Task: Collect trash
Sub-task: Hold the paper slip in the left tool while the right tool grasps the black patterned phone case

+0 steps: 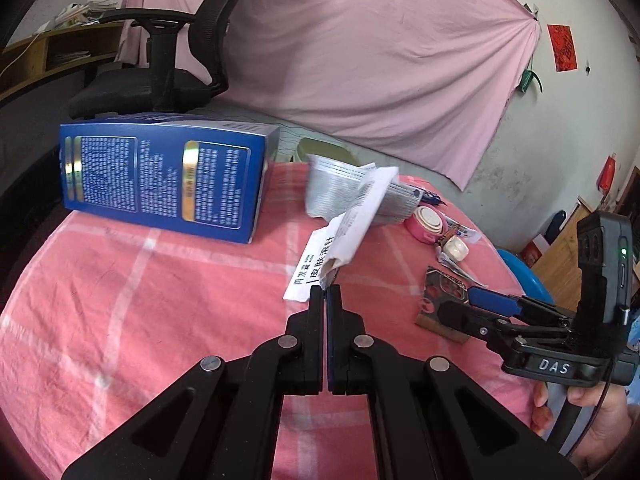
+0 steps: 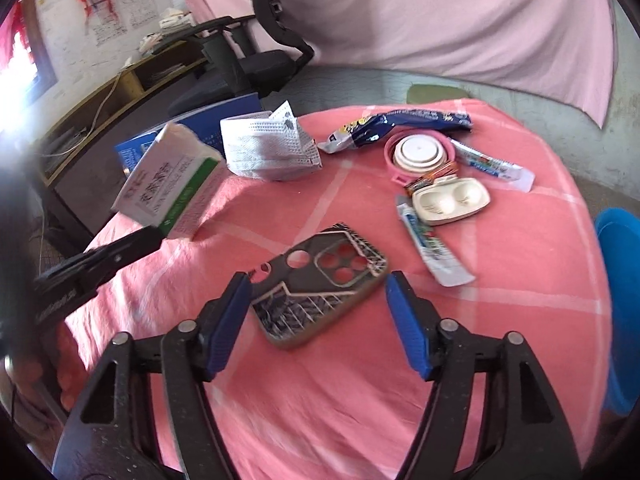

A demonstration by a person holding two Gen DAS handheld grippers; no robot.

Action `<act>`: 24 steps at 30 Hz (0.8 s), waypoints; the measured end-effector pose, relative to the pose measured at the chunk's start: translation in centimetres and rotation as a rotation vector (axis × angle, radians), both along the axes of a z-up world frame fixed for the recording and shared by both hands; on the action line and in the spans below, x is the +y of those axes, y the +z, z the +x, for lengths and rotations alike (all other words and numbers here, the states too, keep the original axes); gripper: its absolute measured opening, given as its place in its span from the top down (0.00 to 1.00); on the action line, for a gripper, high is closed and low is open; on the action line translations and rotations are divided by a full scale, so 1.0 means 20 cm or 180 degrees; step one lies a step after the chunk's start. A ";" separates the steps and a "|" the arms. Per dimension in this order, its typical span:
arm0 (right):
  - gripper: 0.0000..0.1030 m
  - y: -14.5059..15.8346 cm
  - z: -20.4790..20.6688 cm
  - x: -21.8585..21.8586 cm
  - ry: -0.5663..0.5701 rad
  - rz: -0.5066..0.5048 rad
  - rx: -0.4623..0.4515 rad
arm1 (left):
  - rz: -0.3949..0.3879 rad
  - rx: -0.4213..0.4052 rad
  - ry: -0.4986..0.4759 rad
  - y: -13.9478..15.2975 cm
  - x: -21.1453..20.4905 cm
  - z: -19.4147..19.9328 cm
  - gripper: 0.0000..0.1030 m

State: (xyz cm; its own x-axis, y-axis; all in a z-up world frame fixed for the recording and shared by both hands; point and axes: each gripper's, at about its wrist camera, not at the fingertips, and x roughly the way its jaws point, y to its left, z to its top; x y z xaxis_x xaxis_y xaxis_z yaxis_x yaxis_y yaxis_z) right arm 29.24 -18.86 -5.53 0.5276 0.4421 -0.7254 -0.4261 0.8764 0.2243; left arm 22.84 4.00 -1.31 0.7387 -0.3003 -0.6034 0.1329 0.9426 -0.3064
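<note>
My left gripper [image 1: 325, 289] is shut on a flattened white and green cardboard box [image 1: 352, 220], held above the pink cloth; it also shows in the right wrist view [image 2: 168, 176]. My right gripper [image 2: 318, 320] is open, its blue pads on either side of a dark patterned phone case [image 2: 320, 296] lying on the cloth. The right gripper also shows in the left wrist view [image 1: 472, 300] over the case [image 1: 440, 292]. A grey face mask [image 2: 268, 148], a blue snack wrapper [image 2: 400, 124] and small sachets [image 2: 432, 248] lie farther back.
A blue box [image 1: 168, 176] lies at the table's far left. A pink collapsible cup [image 2: 416, 152] and a cream lens case [image 2: 448, 200] sit far right. A black office chair [image 1: 168, 60] stands behind the round table [image 2: 520, 340]. A blue stool [image 2: 620, 300] stands on the right.
</note>
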 end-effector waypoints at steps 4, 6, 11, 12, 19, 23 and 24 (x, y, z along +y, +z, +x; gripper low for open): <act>0.06 0.00 0.01 0.06 -0.0116 -0.0059 -0.0013 | -0.0046 0.0006 0.0024 -0.01 0.03 -0.03 1.00; 0.04 -0.01 0.01 0.09 -0.0126 -0.0136 -0.0023 | -0.0059 0.0011 0.0026 -0.01 0.04 -0.03 1.00; 0.05 -0.02 0.01 0.11 -0.0157 -0.0290 -0.0040 | -0.0069 0.0011 0.0010 -0.01 0.05 -0.04 1.00; 0.06 -0.02 0.00 0.12 -0.0153 -0.0331 -0.0047 | -0.0063 0.0009 0.0003 -0.01 0.05 -0.04 1.00; 0.12 -0.03 -0.06 0.14 -0.0060 -0.0475 -0.0104 | -0.0057 0.0018 0.0002 -0.02 0.04 -0.03 1.00; 0.15 -0.03 -0.07 0.13 -0.0083 -0.0449 -0.0109 | -0.0069 0.0014 0.0023 -0.01 0.05 -0.03 1.00; 0.17 -0.03 -0.07 0.12 -0.0087 -0.0446 -0.0109 | -0.0062 0.0013 0.0020 -0.01 0.05 -0.03 1.00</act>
State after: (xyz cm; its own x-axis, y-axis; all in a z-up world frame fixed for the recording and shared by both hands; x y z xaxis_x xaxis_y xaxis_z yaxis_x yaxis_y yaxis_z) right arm 27.89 -16.37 -6.13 0.5635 0.3229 -0.7604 -0.4069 0.9095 0.0847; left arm 22.32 4.96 -1.59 0.7381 -0.3075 -0.6005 0.1258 0.9372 -0.3253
